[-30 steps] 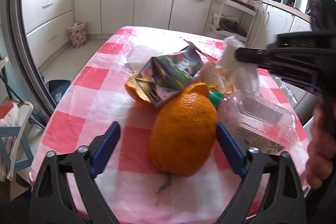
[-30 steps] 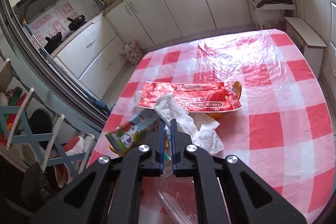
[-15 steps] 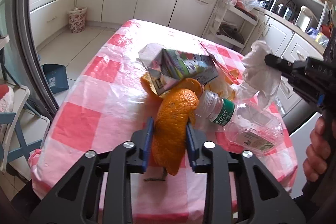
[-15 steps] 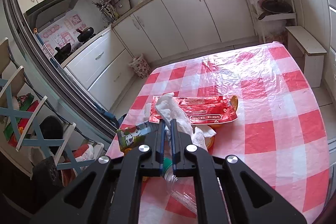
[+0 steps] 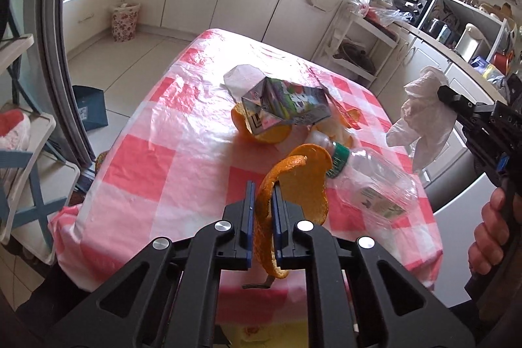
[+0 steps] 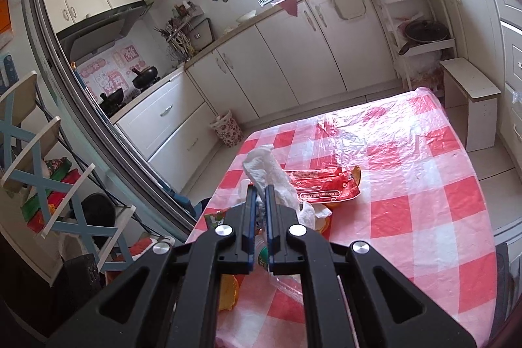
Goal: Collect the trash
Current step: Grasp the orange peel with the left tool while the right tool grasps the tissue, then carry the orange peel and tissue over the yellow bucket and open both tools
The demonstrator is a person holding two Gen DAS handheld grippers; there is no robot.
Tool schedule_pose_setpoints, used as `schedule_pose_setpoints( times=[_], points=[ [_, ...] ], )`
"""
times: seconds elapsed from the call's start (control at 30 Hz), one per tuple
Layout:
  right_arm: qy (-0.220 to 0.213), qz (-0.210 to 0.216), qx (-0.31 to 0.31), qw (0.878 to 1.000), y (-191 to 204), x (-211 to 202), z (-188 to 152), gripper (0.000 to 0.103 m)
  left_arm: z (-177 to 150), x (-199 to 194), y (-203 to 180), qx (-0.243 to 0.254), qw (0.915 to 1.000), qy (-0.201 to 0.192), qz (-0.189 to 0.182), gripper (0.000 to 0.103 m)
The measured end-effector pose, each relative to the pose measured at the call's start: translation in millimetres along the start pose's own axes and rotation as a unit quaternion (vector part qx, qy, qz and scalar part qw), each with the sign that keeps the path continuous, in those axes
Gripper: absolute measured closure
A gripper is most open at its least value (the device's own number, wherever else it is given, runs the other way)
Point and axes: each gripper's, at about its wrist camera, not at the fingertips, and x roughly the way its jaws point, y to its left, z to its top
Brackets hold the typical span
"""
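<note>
My left gripper (image 5: 261, 185) is closing its jaws on a curled orange peel (image 5: 303, 175); the pads press on it and it hangs just above the red-checked table (image 5: 182, 158). At the right of that view, my right gripper (image 5: 440, 92) holds a crumpled white tissue (image 5: 421, 116) in the air. In its own view, the right gripper (image 6: 260, 188) is shut on the tissue (image 6: 270, 172). On the table lie a crushed drink carton (image 5: 287, 110) on another peel (image 5: 274, 136), a clear plastic bottle (image 5: 368, 181) and a red wrapper (image 6: 323, 185).
A floral waste basket (image 5: 125, 22) stands on the floor by the white cabinets. A blue box (image 5: 89, 110) sits near the table's left side. Blue-framed chairs (image 6: 49, 172) stand at the left. A person's hand (image 5: 492, 234) grips the right tool's handle.
The left jaws went from wide open around the orange peel to pinching it, and it rose off the table. The right gripper lifted the tissue up and away from the pile.
</note>
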Motion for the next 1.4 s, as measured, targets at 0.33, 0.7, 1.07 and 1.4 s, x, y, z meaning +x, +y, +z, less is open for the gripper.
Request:
schedule_pose_setpoints(
  times=[0.33,0.7,1.07,1.4],
  points=[
    [-0.023,0.035,0.016,0.999,-1,-56,-8,0.097,-18,-59,-11,-0.004,0.9994,-0.021,-0.027,0.095],
    [-0.024,0.063,0.065,0.996,3,-98,-53,0.097,-34,-109,-26,0.015,0.9977,-0.036,-0.055,0.095],
    [0.007,0.083,0.105,0.991,2,-120,-104,0.097,-61,-130,-35,0.037,0.9970,-0.022,-0.064,0.094],
    [0.078,0.053,0.120,0.988,6,-110,-149,0.097,-112,-95,-51,0.070,0.9941,0.052,-0.064,0.094]
  ],
)
